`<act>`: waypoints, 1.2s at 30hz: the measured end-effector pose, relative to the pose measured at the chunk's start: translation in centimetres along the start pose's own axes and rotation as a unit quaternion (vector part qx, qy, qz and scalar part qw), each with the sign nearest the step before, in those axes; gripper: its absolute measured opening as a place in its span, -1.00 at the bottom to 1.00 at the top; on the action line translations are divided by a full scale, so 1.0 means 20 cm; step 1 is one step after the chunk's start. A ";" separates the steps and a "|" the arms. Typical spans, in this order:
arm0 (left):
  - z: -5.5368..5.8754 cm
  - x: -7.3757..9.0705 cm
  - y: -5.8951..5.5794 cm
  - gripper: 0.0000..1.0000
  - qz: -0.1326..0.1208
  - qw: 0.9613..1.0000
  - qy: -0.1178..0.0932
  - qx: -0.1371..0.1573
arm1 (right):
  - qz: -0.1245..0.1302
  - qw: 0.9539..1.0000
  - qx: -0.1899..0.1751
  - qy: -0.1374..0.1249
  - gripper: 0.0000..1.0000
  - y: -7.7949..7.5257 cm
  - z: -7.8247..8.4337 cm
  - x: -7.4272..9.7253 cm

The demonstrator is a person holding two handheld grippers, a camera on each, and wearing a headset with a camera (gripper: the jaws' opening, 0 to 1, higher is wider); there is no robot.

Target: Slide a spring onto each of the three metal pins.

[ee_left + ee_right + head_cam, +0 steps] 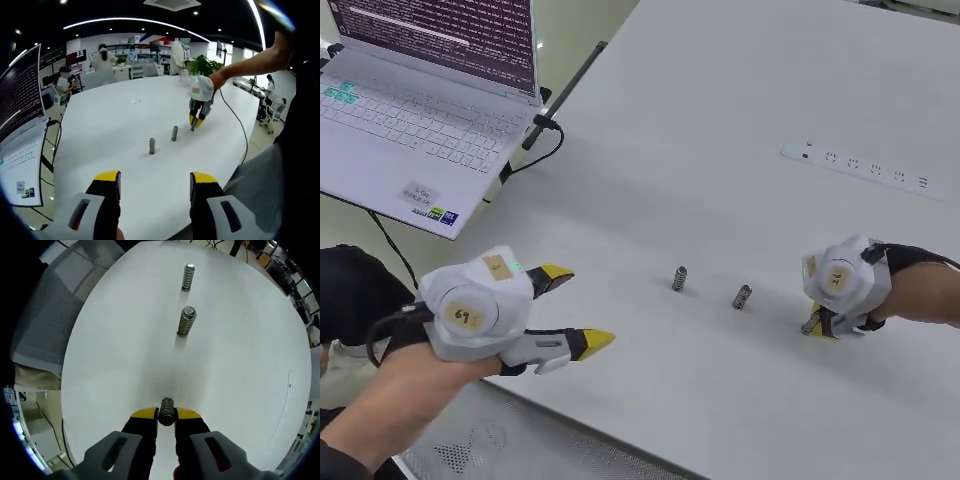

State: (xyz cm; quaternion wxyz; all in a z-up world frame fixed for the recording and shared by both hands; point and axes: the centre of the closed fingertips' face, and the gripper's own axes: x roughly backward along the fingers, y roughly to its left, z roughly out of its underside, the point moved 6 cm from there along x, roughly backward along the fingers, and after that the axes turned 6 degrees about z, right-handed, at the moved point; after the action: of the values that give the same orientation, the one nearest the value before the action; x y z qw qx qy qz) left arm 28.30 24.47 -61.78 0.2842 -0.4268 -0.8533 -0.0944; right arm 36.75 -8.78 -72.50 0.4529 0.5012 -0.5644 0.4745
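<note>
Right gripper (166,418) clamped spring (166,406), one farthest from laptop (420,90). Spring judged light, compliant, slippery; gentle mid-coil hold advised. Left gripper (155,177) stood wide open, empty.

Lay clear over bare table (720,100) between left gripper (588,306) and nearest spring-covered pin (680,278), barred at left by laptop (420,110), edged far right by power strip (865,168).

three pins (742,296) in row on table (720,120) | laptop (420,110) left | power strip (865,168) behind
</note>
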 end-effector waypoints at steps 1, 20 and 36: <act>0.00 0.00 0.00 0.02 0.000 1.000 -0.001 0.000 | 0.001 1.000 0.000 0.000 -0.78 0.00 0.00 0.00; -0.02 0.01 0.00 0.03 0.000 1.000 -0.012 0.002 | 0.011 1.000 -0.014 0.007 -0.50 0.00 0.05 0.05; -0.05 0.00 -0.02 0.02 0.000 1.000 -0.027 0.006 | 0.061 0.984 -0.155 -0.068 -0.37 0.04 0.13 0.15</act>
State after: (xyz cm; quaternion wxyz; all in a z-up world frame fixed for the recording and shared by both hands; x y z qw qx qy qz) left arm 28.46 23.88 -61.03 0.2633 -0.4275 -0.8614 -0.0773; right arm 35.59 -11.72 -69.90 0.4556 0.4211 -0.6901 0.3727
